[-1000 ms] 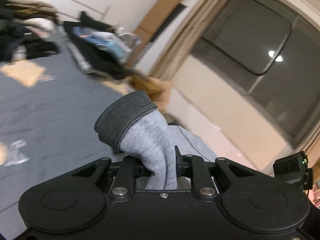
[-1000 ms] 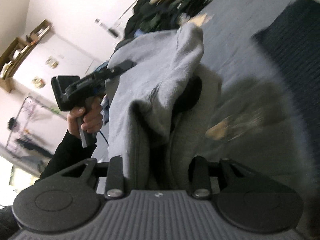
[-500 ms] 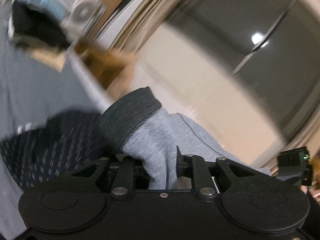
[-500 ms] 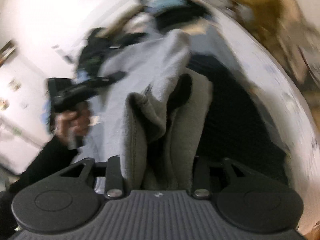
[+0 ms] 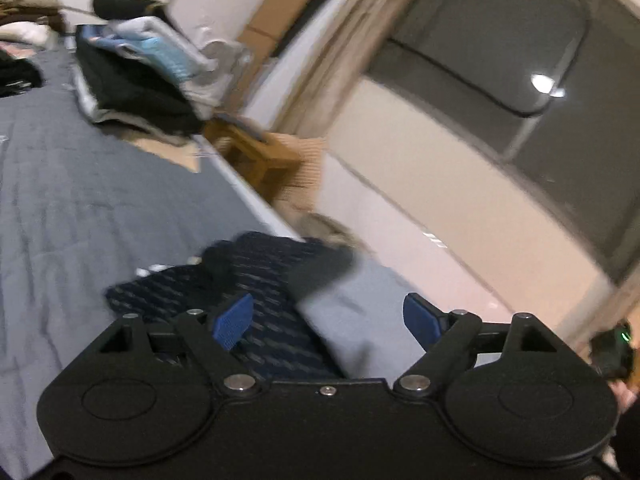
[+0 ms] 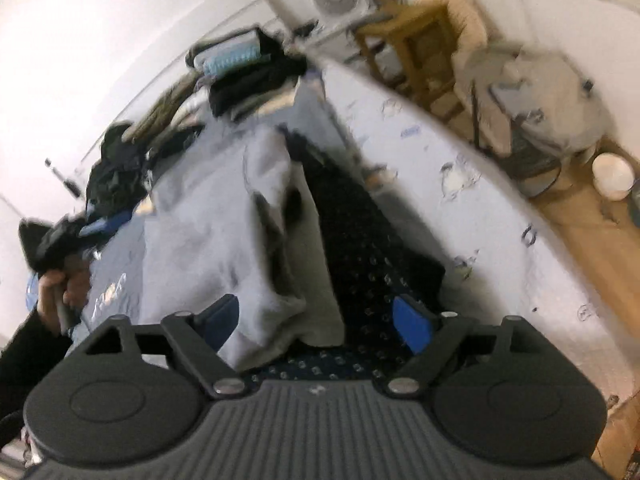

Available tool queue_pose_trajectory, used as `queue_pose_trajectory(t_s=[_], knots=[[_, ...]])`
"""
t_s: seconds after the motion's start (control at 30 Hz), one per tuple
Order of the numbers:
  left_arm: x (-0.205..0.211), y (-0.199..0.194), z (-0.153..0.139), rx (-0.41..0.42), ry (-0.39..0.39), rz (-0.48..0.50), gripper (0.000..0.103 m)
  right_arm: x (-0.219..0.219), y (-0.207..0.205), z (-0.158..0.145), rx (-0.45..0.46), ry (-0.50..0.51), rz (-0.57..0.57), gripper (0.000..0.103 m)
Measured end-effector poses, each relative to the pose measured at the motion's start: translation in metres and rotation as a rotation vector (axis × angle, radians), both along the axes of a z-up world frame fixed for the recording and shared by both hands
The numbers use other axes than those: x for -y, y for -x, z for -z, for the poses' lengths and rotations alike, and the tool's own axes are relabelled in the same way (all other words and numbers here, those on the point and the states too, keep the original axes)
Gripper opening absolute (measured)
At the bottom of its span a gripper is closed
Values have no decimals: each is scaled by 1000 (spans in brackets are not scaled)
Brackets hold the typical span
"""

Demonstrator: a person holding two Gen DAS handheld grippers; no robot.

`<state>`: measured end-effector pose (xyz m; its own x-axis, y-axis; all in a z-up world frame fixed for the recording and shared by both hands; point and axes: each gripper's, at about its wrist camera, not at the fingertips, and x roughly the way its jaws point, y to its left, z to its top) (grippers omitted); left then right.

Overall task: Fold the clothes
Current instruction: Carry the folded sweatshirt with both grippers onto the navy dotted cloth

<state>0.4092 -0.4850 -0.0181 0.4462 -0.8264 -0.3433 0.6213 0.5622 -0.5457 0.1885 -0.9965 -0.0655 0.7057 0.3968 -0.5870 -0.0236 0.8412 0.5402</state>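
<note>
Both your grippers are opening, with the grey sweatshirt lying loose between the fingers.

Your left gripper (image 5: 328, 322) has its blue pads spread and opening; the grey sweatshirt (image 5: 356, 320) lies between them, nearer the right pad, touching neither. Left of that cloth a dark patterned garment (image 5: 264, 304) lies under the fingers, with open grey bedcover (image 5: 100, 200) beyond to the left and the bed's edge just ahead on the right. Your right gripper (image 6: 320, 320) is opening too, the sweatshirt (image 6: 208, 240) running forward from its left pad, the patterned garment (image 6: 360, 248) toward the right pad. Motion blur hides whether the cloth brushes a pad. Your left hand (image 6: 68, 284) shows far left.
</note>
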Motion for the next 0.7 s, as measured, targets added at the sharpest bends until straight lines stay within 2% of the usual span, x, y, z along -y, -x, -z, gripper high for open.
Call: queue_pose_trajectory(t_s=[0.13,0.2,0.23,0.3,0.37,0.43,0.53,0.63,0.7], knots=[[35,43,-7,-24,122,167,80,-26,17,-23,196,-27,-39,85],[61,57,-6,-63,173,239,82,-42,5,-20,210,-57,-79,85],[77,55,-1,-84,167,249,82,-51,-1,-13,205,-64,-102,85],[110,50,9,-129,153,267,82,-59,-12,5,180,-50,-78,85],[130,35,25,-216,129,256,82,-50,-24,28,127,-63,-5,84],[135,17,40,-242,114,209,81,-31,-20,47,91,-137,61,84],[117,-12,47,-209,110,82,79,-11,-14,65,115,-198,87,82],[103,-48,55,-246,112,22,75,-7,-4,73,168,-236,79,82],[93,-58,49,-197,102,-46,72,-6,-4,74,188,-243,81,82]])
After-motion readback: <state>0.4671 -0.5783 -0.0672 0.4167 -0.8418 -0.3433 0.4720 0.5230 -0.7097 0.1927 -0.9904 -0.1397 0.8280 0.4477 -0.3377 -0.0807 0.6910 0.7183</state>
